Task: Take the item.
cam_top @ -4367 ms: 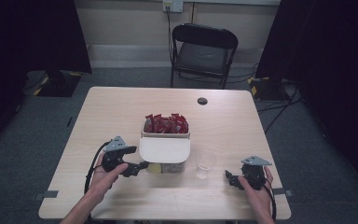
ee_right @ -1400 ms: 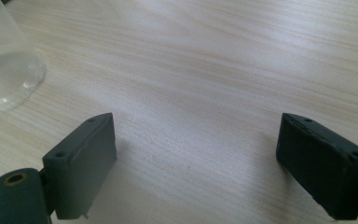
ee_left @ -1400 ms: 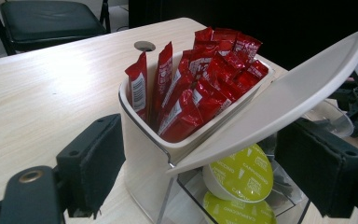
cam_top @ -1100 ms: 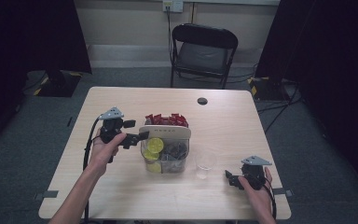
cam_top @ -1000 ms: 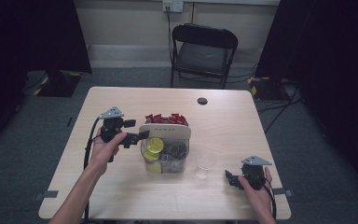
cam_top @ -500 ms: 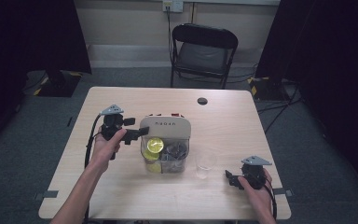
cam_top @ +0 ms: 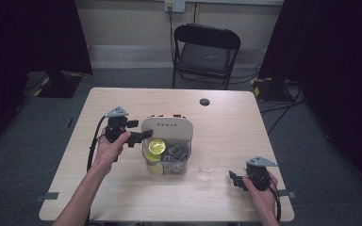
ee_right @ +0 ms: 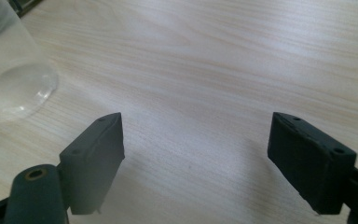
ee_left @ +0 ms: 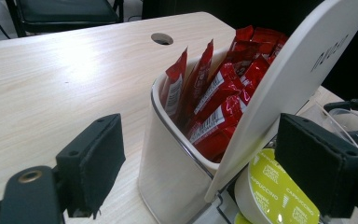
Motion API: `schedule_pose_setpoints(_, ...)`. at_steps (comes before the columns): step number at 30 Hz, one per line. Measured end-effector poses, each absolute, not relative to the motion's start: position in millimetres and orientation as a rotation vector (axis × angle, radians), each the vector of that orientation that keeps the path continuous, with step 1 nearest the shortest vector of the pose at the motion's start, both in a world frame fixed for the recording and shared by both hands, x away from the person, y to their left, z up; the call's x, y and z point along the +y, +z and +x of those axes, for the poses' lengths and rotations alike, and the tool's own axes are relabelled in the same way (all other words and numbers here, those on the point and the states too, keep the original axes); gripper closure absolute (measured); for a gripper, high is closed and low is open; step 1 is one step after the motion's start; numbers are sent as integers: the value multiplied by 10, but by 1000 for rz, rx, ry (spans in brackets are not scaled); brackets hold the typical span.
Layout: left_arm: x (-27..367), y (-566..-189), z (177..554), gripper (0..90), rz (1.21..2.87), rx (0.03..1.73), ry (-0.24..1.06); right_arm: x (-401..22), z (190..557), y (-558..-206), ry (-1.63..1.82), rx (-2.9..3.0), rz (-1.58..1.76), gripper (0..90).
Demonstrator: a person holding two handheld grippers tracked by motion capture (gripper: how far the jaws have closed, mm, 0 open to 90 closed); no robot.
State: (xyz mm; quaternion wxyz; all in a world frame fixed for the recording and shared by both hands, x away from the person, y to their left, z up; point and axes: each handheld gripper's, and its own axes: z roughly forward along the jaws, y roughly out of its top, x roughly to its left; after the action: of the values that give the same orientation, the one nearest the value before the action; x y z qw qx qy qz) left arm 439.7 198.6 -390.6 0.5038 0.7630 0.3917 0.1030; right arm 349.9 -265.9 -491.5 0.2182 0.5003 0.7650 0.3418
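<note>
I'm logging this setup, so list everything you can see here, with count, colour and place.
table: one, light wood, centre of the room
organiser box: one, clear, table centre
lid: one, white, tilted up over the box
sachets: several, red, upright in the box's back compartment
capsules: a few, yellow-green and dark, front compartment
cup: one, clear, right of the box
hole: one, dark, table's far side
chair: one, black, beyond the table
left claw: black, jaws apart, at the lid's edge
right claw: black, open, nothing between its jaws, near the table's front right
</note>
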Motion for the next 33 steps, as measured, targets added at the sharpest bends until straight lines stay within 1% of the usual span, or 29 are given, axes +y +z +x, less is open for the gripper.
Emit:
schedule_pose_setpoints(3, 1998, -3906, 4401, 158, 1836, 940, 244, -2648, 3487, -4881, 965, 2117, 1380, 191)
schedule_pose_setpoints(5, 2003, -3907, 4406, 158, 1837, 942, 240, -2641, 3477, -4854, 984, 2114, 1384, 230)
schedule_pose_setpoints(10, 2013, -3905, 4409, 156, 1833, 938, 241, -2639, 3475, -4763, 1033, 2129, 1369, 258)
schedule_pose_setpoints(14, 2030, -3884, 4427, 148, 1830, 936, 232, -2650, 3443, -4693, 1121, 2142, 1355, 257)
schedule_pose_setpoints(21, 2010, -3857, 4420, 148, 1829, 933, 245, -2648, 3404, -4569, 1173, 2145, 1323, 253)
schedule_pose_setpoints(26, 2007, -3853, 4419, 148, 1838, 928, 257, -2605, 3375, -4391, 1241, 2182, 1219, 249)
schedule_pose_setpoints(33, 2009, -3849, 4418, 149, 1840, 931, 258, -2490, 3348, -4250, 1298, 2190, 1159, 262)
